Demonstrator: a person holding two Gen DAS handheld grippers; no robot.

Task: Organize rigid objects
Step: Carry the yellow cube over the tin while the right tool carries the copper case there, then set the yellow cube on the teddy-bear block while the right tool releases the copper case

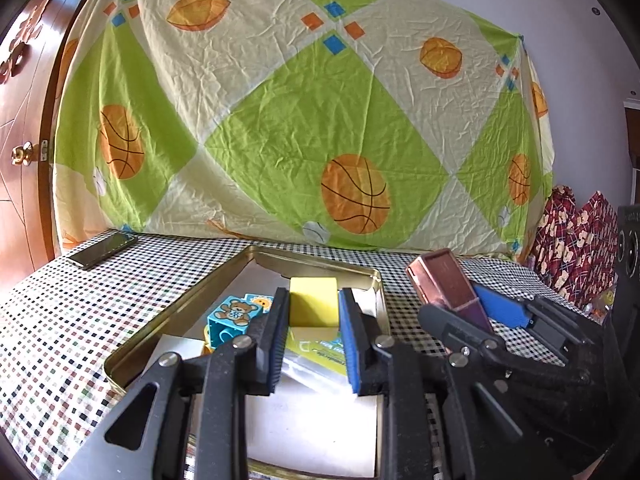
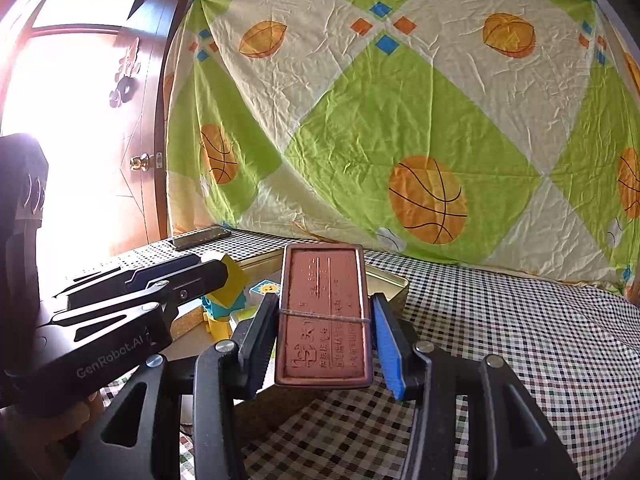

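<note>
My left gripper (image 1: pixel 314 308) is shut on a yellow block (image 1: pixel 313 300) and holds it over the open gold tin tray (image 1: pixel 224 280). In the tray lie a blue teddy-bear block (image 1: pixel 232 318) and a yellow packet (image 1: pixel 316 350). My right gripper (image 2: pixel 324 320) is shut on a flat reddish-brown box (image 2: pixel 324 316) with embossed characters and a rubber band round it. It holds the box upright above the checkered table, just right of the tray (image 2: pixel 390 280). The right gripper with the box (image 1: pixel 448 280) also shows in the left wrist view. The left gripper with the yellow block (image 2: pixel 230 280) shows in the right wrist view.
A dark phone (image 1: pixel 102 250) lies at the table's far left. A green and cream sheet with basketballs (image 1: pixel 320 120) hangs behind the table. A wooden door (image 2: pixel 136 120) stands at left. Red patterned cloth (image 1: pixel 576 240) and a black speaker (image 1: pixel 628 240) are at right.
</note>
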